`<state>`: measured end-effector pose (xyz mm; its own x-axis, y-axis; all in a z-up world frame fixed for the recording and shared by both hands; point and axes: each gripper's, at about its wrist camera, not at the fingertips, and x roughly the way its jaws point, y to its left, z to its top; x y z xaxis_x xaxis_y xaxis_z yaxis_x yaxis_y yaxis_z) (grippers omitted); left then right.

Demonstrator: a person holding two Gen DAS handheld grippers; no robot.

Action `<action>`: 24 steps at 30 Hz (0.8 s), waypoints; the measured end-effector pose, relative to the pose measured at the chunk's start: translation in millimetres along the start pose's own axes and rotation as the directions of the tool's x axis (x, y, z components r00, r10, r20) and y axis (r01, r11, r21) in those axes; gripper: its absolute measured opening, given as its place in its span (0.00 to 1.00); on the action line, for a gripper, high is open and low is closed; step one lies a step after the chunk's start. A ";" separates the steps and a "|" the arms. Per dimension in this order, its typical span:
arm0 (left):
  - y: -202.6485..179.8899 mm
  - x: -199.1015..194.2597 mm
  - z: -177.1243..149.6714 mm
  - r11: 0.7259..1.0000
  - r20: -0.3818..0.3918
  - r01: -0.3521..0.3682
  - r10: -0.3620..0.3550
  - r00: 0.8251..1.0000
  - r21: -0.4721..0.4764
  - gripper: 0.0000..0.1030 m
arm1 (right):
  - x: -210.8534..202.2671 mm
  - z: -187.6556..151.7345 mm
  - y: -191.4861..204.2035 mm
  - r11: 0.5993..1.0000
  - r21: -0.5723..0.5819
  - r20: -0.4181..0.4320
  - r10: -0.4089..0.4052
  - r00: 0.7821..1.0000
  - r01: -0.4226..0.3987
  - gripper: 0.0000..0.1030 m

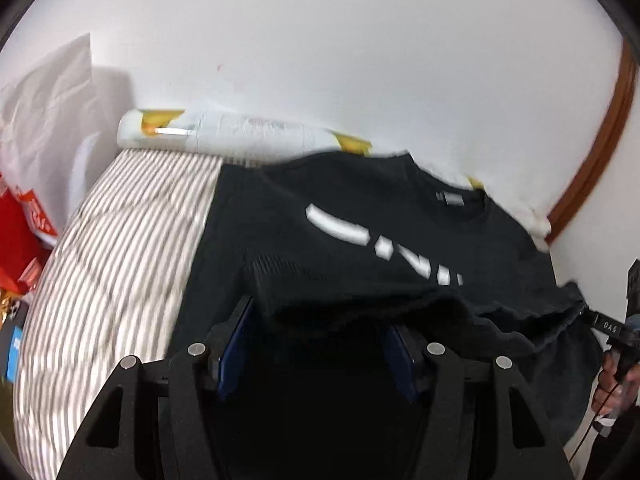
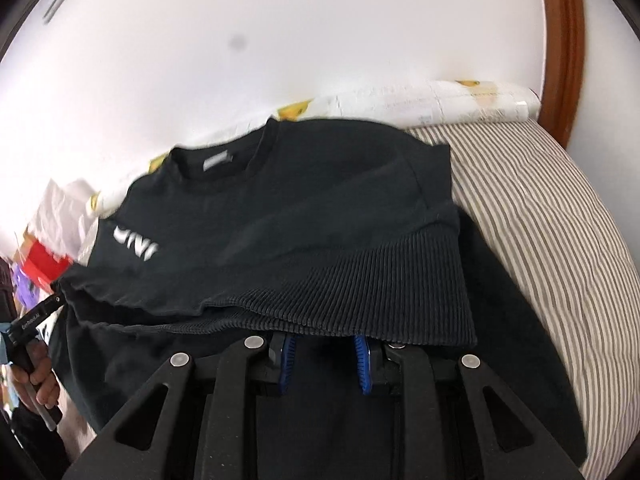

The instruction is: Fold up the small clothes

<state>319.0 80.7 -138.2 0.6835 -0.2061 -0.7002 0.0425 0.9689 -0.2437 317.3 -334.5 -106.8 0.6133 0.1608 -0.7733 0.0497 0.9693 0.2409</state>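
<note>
A black sweatshirt (image 1: 360, 216) with white letters lies on a striped bed, its ribbed hem (image 2: 360, 280) folded up over the body. My left gripper (image 1: 320, 316) has its blue pads wide apart, with a thick bunch of the hem between them and over their tips. In the right wrist view the cloth gathers to a point at that left gripper (image 2: 52, 304). My right gripper (image 2: 323, 340) stands narrow under the hem, its tips hidden by the ribbing. In the left wrist view the hem's other corner is pinched in the right gripper (image 1: 592, 318). A hand (image 2: 36, 376) holds each handle.
The striped bed cover (image 2: 540, 220) shows bare on both sides of the sweatshirt. A roll with yellow print (image 1: 224, 132) lies along the white wall behind. A white bag and red packages (image 1: 24, 220) stand off the bed's left side. A brown door frame (image 2: 560, 40) rises at the right.
</note>
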 end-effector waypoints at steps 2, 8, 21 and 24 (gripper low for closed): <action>4.4 6.8 19.1 1.000 0.022 -0.026 0.026 0.999 -0.015 0.56 | 9.0 14.8 2.9 1.000 -0.002 0.003 -0.002 1.000 0.002 0.21; 14.4 21.6 39.4 0.997 0.014 -0.073 0.074 0.997 -0.014 0.55 | 16.6 39.6 0.0 0.995 -0.060 0.043 -0.078 0.996 0.080 0.26; -12.0 77.6 40.3 0.972 -0.117 -0.116 0.141 0.983 0.203 0.42 | 40.3 58.0 -40.4 0.987 -0.050 0.020 -0.151 0.988 0.152 0.52; -15.8 76.8 39.0 0.968 -0.108 -0.111 0.138 0.985 0.226 0.32 | 47.5 62.7 -30.8 0.984 -0.099 0.027 -0.148 0.989 0.150 0.52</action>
<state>399.2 54.9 -162.0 0.6001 -0.0838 -0.7955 0.1296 0.9915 -0.0067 394.4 -368.4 -114.1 0.6205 0.0105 -0.7842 0.0631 0.9960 0.0633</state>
